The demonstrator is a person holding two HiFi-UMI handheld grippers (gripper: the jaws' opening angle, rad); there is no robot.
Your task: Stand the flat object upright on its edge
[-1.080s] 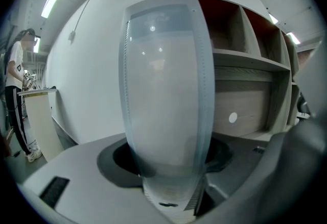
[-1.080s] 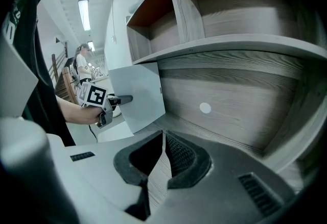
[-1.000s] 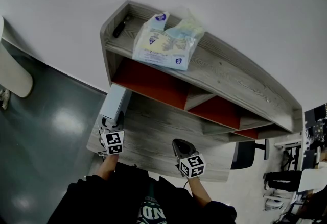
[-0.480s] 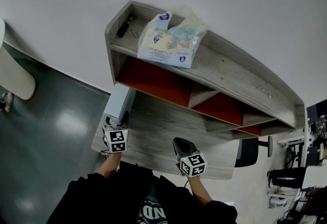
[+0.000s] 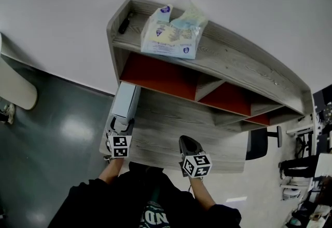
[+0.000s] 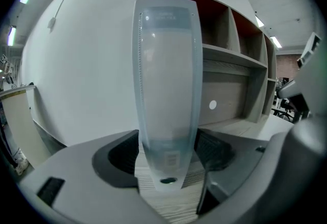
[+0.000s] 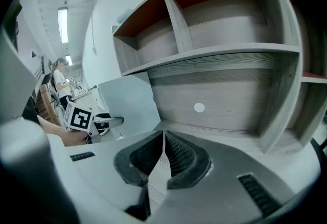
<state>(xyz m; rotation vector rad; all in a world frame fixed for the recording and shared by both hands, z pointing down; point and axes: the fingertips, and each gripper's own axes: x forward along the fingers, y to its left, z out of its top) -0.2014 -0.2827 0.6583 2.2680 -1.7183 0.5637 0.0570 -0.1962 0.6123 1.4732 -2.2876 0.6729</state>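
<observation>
Flat object [image 5: 126,106]: a pale, thin slab standing upright on its edge at the left end of the surface [image 5: 171,128]. Its far end is near the shelf unit [image 5: 244,79]. In my left gripper view it shows edge-on, narrow and vertical.
My left hand-held gripper [image 6: 168,152]: the jaws are apart and have just been opening. The flat object stands between the pads, which lie just beside its two broad faces, and its lower edge rests on the surface.
My right hand-held gripper [image 7: 163,152]: the jaws are together with nothing between them. It is held above the front of the surface, well apart from the flat object, and points toward the shelf unit's back panel.
Shelf unit: grey wood grain with open compartments and red inner panels, standing at the back of the surface against the white wall.
Packet [image 5: 171,32]: a crinkled plastic pack lying on the shelf unit's top board, toward its left end.
Small dark item [image 5: 124,23]: lies at the left corner of the top board and is too small to identify.
</observation>
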